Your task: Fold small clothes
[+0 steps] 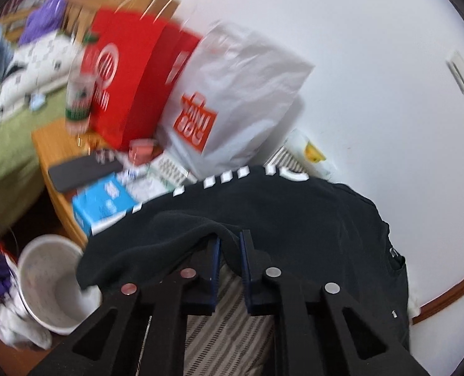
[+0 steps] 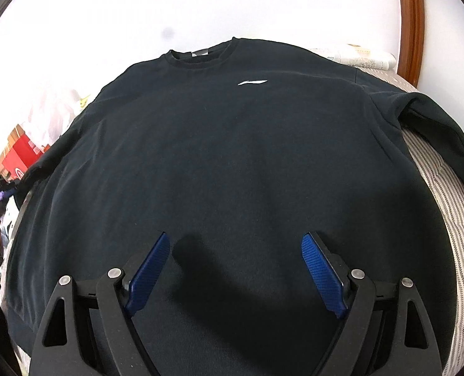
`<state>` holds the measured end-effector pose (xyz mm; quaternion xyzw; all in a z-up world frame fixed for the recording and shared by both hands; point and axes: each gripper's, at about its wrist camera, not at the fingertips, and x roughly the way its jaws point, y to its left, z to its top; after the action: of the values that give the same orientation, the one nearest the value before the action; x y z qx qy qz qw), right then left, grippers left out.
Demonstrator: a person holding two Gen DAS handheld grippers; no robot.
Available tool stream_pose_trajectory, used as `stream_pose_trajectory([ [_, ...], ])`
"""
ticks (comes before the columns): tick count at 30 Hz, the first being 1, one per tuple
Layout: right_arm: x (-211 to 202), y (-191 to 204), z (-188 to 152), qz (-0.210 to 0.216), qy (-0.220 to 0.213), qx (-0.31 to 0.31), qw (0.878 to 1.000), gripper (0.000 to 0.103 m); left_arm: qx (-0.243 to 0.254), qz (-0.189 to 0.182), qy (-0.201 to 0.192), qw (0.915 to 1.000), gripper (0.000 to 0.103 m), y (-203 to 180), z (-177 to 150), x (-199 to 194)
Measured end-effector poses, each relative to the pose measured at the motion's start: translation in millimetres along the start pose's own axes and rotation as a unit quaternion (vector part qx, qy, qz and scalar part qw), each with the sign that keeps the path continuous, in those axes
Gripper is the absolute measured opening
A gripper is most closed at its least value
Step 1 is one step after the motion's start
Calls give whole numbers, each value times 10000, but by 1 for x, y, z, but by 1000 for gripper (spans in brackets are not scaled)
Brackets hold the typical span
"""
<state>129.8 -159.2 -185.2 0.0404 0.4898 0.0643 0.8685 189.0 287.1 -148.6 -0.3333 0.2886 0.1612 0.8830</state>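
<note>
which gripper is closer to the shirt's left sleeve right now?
Left. The left gripper is shut on the black shirt at that sleeve; the right gripper hovers open over the hem.

The left gripper has its blue-padded jaws pinched on a fold of the black cotton sweatshirt. The right gripper hovers above that sweatshirt, jaws spread wide.

Bright, even daylight fills both fisheye views, bleaching the wall at twelve o'clock almost to pure white. The left wrist view is smeared by motion blur, worst over the red bag toward ten o'clock. In the sharper right wrist view the right gripper casts soft shadows on the black shirt, and straight lines bow near the dark circular rim.
</note>
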Motion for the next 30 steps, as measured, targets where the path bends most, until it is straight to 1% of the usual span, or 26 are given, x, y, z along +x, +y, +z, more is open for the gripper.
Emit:
stream_pose_trajectory([
  [3, -4, -2, 3, -12, 8, -14, 10000, 86, 331, 41, -193, 9993, 8, -23, 7, -13],
  [5, -14, -4, 7, -62, -110, -58, 9999, 86, 572, -65, -320, 9978, 8, -46, 12, -21],
  [8, -33, -10, 13, -50, -330, -49, 9994, 86, 956, -111, -530, 9939, 8, -82, 12, -33],
  [11, -52, -20, 14, -21, -486, 6, 9988, 86, 1428, -453, -595, 9869, 8, -132, 6, -40],
  [13, -64, -28, 14, 20, -596, 35, 9982, 86, 1737, -664, -614, 9806, 8, -165, -4, -42],
  [16, -80, -38, 11, 52, -780, 35, 9969, 86, 2220, -1008, -562, 9682, 8, -215, -29, -41],
  [18, -86, -45, 9, -61, -807, 40, 9967, 86, 2515, -1194, -430, 9595, 8, -242, -52, -34],
  [19, -88, -48, 8, -103, -813, 32, 9966, 86, 2735, -1287, -267, 9529, 8, -259, -69, -26],
  [21, -94, -54, 4, -222, -811, 11, 9965, 86, 3041, -1338, -38, 9432, 8, -276, -93, -14],
  [22, -94, -57, 3, -268, -802, 5, 9964, 86, 3244, -1335, 153, 9363, 8, -283, -112, -4],
  [23, -96, -59, 1, -313, -787, 2, 9964, 86, 3351, -1300, 319, 9326, 8, -285, -124, 5],
  [24, -98, -60, 0, -358, -771, -5, 9964, 86, 3399, -1266, 455, 9308, 9, -284, -131, 12],
  [27, -99, -61, -2, -419, -735, -59, 9964, 86, 3399, -1185, 1117, 9263, 9, -270, -149, 32],
  [29, -98, -57, 1, -438, -727, -119, 9963, 86, 3391, -1232, 1195, 9250, 11, -263, -153, 26],
  [30, -97, -52, 3, -418, -729, -163, 9963, 86, 3366, -1275, 1146, 9259, 21, -252, -148, 18],
])
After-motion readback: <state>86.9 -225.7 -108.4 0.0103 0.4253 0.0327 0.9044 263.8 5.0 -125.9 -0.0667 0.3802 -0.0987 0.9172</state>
